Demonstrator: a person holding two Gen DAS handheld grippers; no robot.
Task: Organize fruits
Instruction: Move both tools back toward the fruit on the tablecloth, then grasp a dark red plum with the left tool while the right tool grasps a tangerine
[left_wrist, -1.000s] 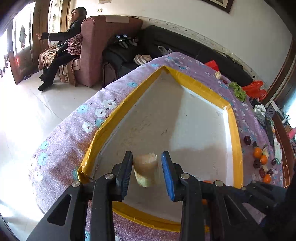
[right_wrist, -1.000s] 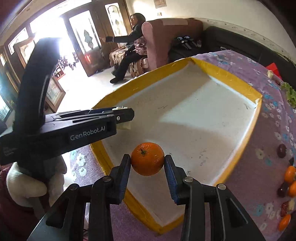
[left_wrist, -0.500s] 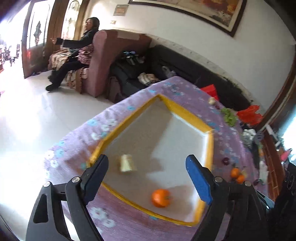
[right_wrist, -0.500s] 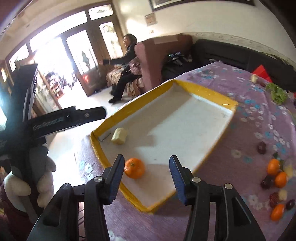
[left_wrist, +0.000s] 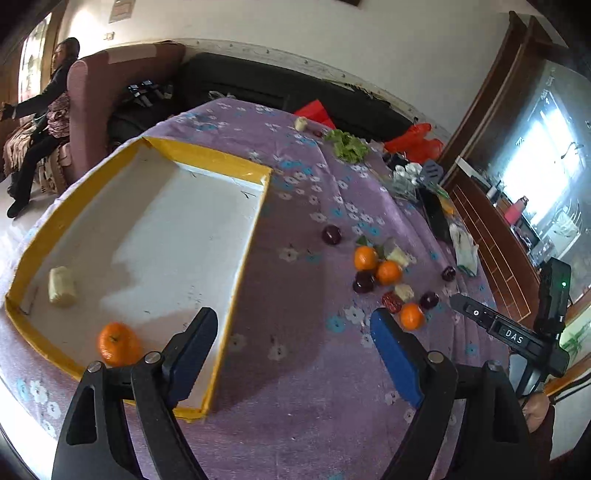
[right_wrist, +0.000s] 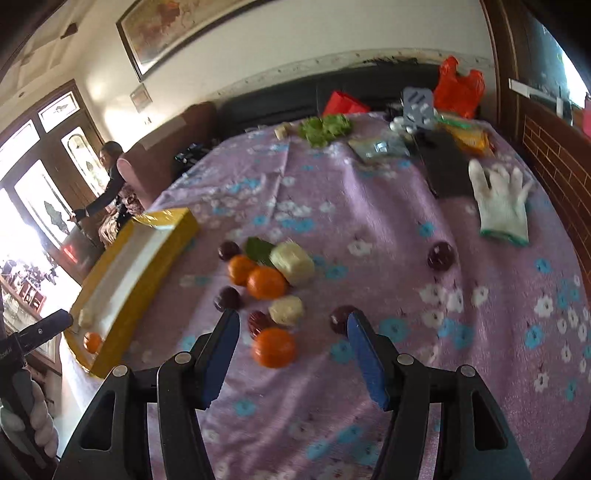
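Both grippers released, orange (left_wrist: 117, 344) and pale chunk (left_wrist: 61, 286) trayed, chunk lengthwise along tray (left_wrist: 236, 280)

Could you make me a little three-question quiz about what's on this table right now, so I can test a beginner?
1. True or false: the yellow-edged tray already holds an orange and a pale fruit chunk.
2. Which is nearest the right gripper? A) the white glove B) an orange on the cloth C) the lettuce
3. Fill in: both the left gripper and the right gripper have their fingers ____ and hold nothing.

Key: 1 true; 2 B; 3 open.
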